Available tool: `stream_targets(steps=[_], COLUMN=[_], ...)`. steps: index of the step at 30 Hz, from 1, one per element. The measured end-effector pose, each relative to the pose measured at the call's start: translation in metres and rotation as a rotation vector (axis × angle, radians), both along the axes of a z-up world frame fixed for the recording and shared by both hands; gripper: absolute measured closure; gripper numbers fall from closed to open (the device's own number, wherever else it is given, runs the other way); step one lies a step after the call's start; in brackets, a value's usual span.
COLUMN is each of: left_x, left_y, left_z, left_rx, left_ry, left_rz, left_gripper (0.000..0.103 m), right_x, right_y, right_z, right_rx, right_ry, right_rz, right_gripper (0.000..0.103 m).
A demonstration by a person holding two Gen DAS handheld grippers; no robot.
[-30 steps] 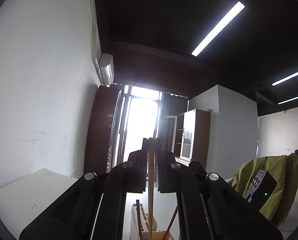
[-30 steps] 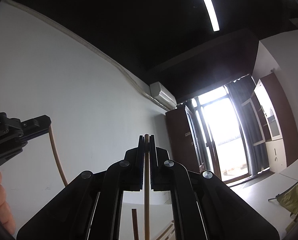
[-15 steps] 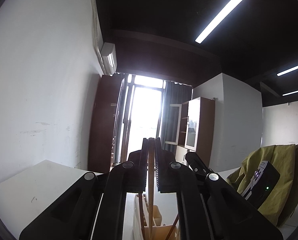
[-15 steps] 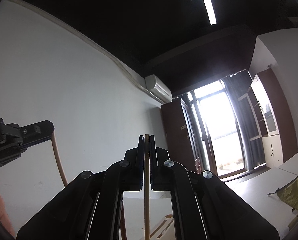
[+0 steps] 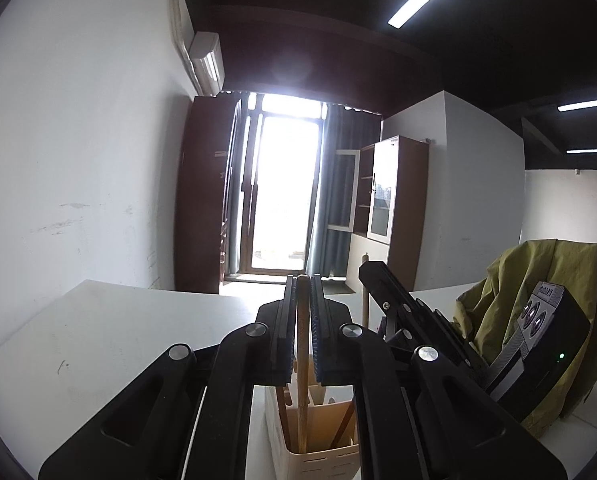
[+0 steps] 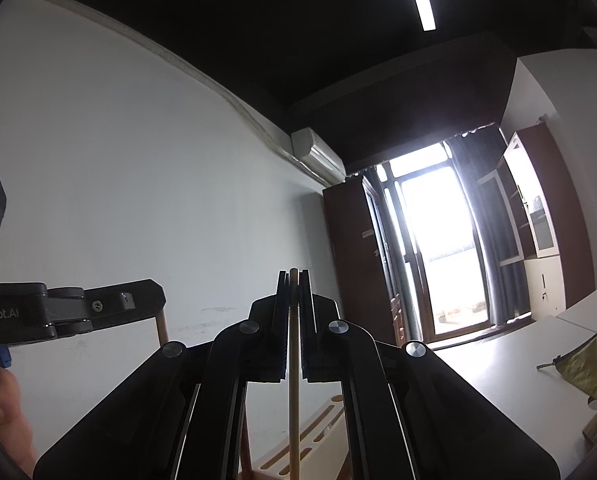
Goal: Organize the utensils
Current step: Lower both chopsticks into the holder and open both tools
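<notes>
My left gripper is shut on a wooden utensil handle that runs down into a cream utensil holder right below the fingers. Other wooden utensils stand in the holder. My right gripper is shut on a thin wooden stick hanging down beside the holder's slotted top. The right gripper shows in the left wrist view just right of the holder, and the left gripper shows at the left of the right wrist view, still holding its handle.
The holder stands on a white table against a white wall. A yellow-green cloth lies draped at the right. A bright balcony door and brown cabinets are at the back.
Both grippers have tilted down. The holder has come up into both views, and the left handle now reaches deeper into it. Both grips are unchanged.
</notes>
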State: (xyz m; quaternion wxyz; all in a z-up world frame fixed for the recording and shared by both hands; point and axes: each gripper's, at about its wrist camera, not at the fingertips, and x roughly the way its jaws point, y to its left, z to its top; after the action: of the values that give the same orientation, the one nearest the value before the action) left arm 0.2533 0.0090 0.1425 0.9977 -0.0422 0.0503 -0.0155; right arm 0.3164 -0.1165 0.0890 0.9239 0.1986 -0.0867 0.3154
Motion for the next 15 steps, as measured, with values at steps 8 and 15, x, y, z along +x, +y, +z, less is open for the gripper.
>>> stream_targets(steps=[8, 15], left_x=[0.004, 0.008], left_y=[-0.001, 0.001], left_z=[-0.011, -0.017], left_rx=[0.015, 0.015], left_ry=[0.037, 0.083], left_rz=[-0.003, -0.001], left_gripper=[0.097, 0.096], right_x=[-0.001, 0.003], right_y=[0.002, 0.003], right_z=[-0.009, -0.011], right_rx=[-0.028, -0.048], right_ry=[0.017, 0.063], right_rz=[-0.010, -0.004], right_gripper=[0.098, 0.097])
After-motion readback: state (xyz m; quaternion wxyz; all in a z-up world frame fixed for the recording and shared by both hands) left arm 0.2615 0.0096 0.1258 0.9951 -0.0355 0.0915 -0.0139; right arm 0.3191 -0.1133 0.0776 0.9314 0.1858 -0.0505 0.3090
